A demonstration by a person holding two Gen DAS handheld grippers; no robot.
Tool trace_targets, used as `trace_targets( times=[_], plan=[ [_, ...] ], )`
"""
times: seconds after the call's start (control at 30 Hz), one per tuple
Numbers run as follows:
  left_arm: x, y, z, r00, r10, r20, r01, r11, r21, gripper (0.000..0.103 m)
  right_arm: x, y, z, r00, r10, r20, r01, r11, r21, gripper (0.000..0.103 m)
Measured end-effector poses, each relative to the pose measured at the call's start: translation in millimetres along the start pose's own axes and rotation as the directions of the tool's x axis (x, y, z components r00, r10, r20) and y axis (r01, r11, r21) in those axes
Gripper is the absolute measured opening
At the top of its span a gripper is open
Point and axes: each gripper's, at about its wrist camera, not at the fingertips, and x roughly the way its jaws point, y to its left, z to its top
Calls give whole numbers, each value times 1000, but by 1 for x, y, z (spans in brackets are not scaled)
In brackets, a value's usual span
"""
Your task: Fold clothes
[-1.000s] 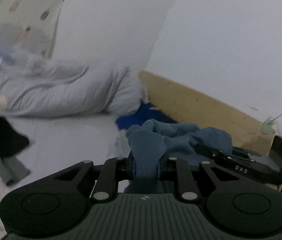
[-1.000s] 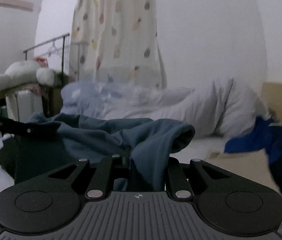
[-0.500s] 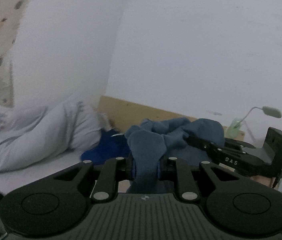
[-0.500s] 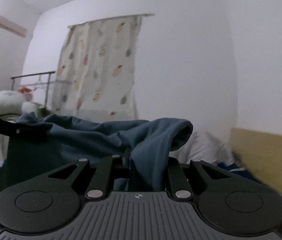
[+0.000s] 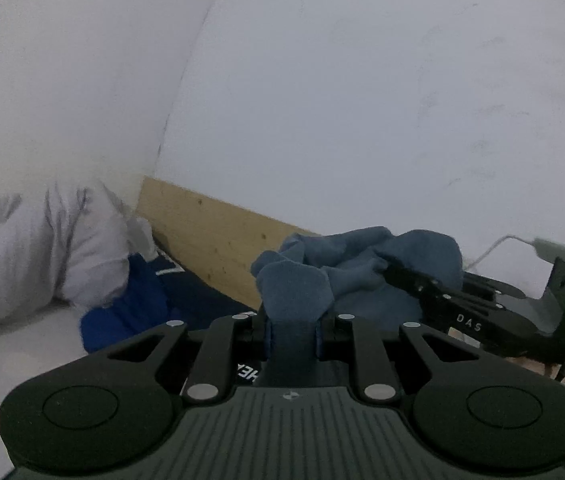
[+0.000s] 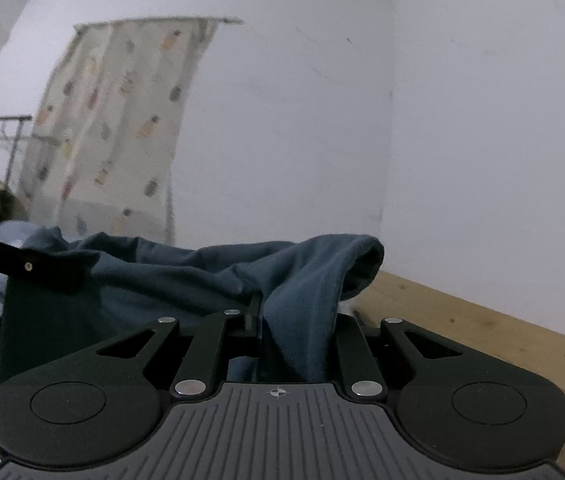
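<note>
A blue-grey garment (image 5: 346, 268) is held up in the air between both grippers. My left gripper (image 5: 291, 330) is shut on one bunched edge of it. My right gripper (image 6: 298, 324) is shut on another edge, and the cloth (image 6: 186, 276) hangs stretched to the left from there. In the left wrist view the right gripper (image 5: 386, 266) shows at the right, clamped on the cloth. In the right wrist view the left gripper (image 6: 78, 268) shows at the far left, also clamped on the cloth. The garment's lower part is hidden behind the gripper bodies.
A bed with a white duvet (image 5: 34, 248) lies below left, with a bright blue garment (image 5: 134, 308) beside a wooden headboard (image 5: 210, 236). White walls fill the upper views. A patterned curtain (image 6: 122, 128) and a clothes rack (image 6: 14, 140) stand at the far left.
Both grippers have lifted and tilted upward with the garment; the bed has dropped low in both views and the walls now fill them. Both grips stay the same.
</note>
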Motion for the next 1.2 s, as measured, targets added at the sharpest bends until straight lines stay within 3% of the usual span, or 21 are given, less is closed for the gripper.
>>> trace_targets(
  times=[0.23,0.43,0.53,0.63,0.8,0.93,0.97,1.0,1.1,1.2],
  plan=[
    [66,70,-17,997,32,-77,-39,995,-90,20,91,-16,-40,997,-4,-81,5,1000,11,16],
    [114,181,-60,981,117,-155,-151,963,-224,20,218,3,-114,973,83,-213,-72,996,60,16],
    [143,246,-84,965,157,-212,-216,931,-294,20,296,16,-155,942,132,-309,-105,989,103,16],
    [176,304,-110,950,176,-259,-259,907,-331,20,369,16,-197,896,193,-400,-130,975,179,16],
    [216,367,-151,936,159,-313,-273,891,-362,23,465,17,-248,824,238,-514,-130,963,236,16],
    [222,384,-174,953,129,-274,-231,895,-382,32,486,25,-279,803,213,-557,-118,972,202,18],
    [216,383,-176,960,124,-250,-217,894,-392,33,493,27,-283,798,204,-567,-106,974,201,23],
    [207,379,-177,966,136,-220,-215,893,-394,37,494,23,-287,799,191,-571,-90,975,201,31],
    [183,365,-178,976,174,-135,-214,892,-398,60,477,8,-286,830,149,-537,-35,976,216,47],
    [184,367,-176,961,230,-151,-272,878,-394,69,453,-1,-276,878,88,-470,12,979,206,57]
  ],
)
